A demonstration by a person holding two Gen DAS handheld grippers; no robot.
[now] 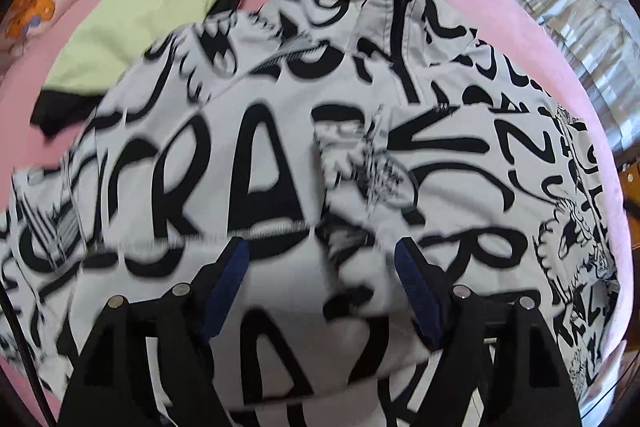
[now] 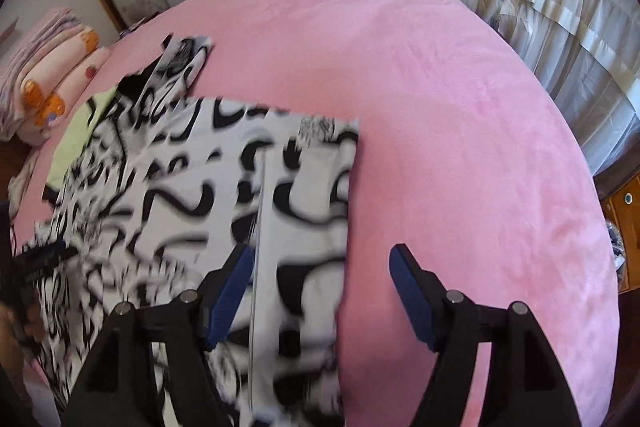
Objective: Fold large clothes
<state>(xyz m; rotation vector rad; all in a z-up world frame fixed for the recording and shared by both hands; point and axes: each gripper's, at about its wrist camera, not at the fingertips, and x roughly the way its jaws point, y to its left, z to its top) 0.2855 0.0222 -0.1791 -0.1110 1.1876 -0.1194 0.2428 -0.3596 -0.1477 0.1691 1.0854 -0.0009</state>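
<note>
The printed jacket (image 1: 280,131) lies spread on the pink bed (image 2: 460,107), its long axis running away toward the collar. The left gripper (image 1: 322,291) hangs directly over its middle; the right gripper (image 2: 322,291) straddles its right-hand edge — likely the nearer for folding that side. All 4 fingers stand apart, holding nothing.

Motion blur smears the printed jacket (image 1: 280,131) (its lower hem runs off frame) in both views.

B&w graffiti-print jacket (image 1: 280,131), spread flat on pink bed
</note>
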